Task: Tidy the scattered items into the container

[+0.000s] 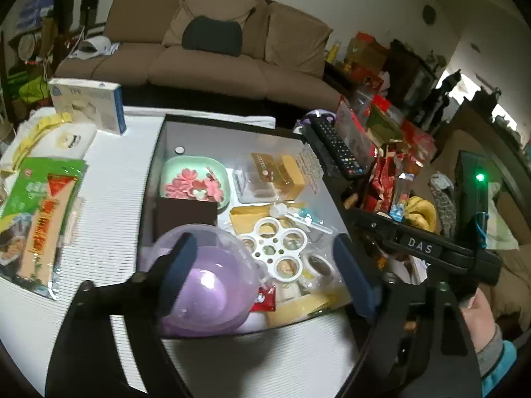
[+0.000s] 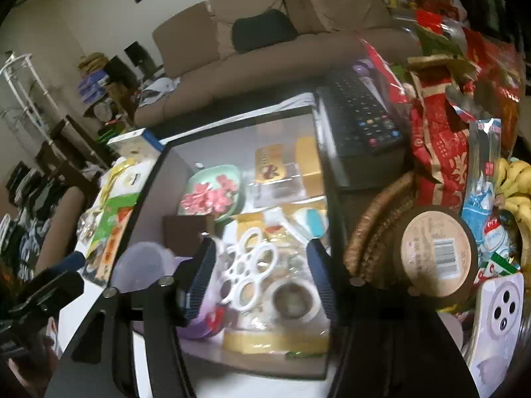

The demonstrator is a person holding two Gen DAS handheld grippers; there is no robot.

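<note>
A black-rimmed box [image 1: 159, 152] [image 2: 156, 172] sits on the white table. It holds a green dish of pink flowers [image 1: 195, 182] [image 2: 215, 192], a white ring holder [image 1: 275, 245] [image 2: 249, 265], tape rolls [image 2: 292, 298], yellow packets and a clear purple ball [image 1: 205, 278] [image 2: 146, 265] at its near left corner. My left gripper [image 1: 262, 268] is open above the box's near edge, its left finger over the ball. My right gripper [image 2: 262, 275] is open and empty above the ring holder and tape.
A green snack bag [image 1: 39, 219], a white packet [image 1: 66, 139] and a blue-and-white carton [image 1: 89, 102] lie on the table left of the box. A remote [image 1: 335, 146] [image 2: 361, 116], red packages, bananas [image 1: 421, 212] and a wicker basket [image 2: 375, 232] crowd the right. A brown sofa stands behind.
</note>
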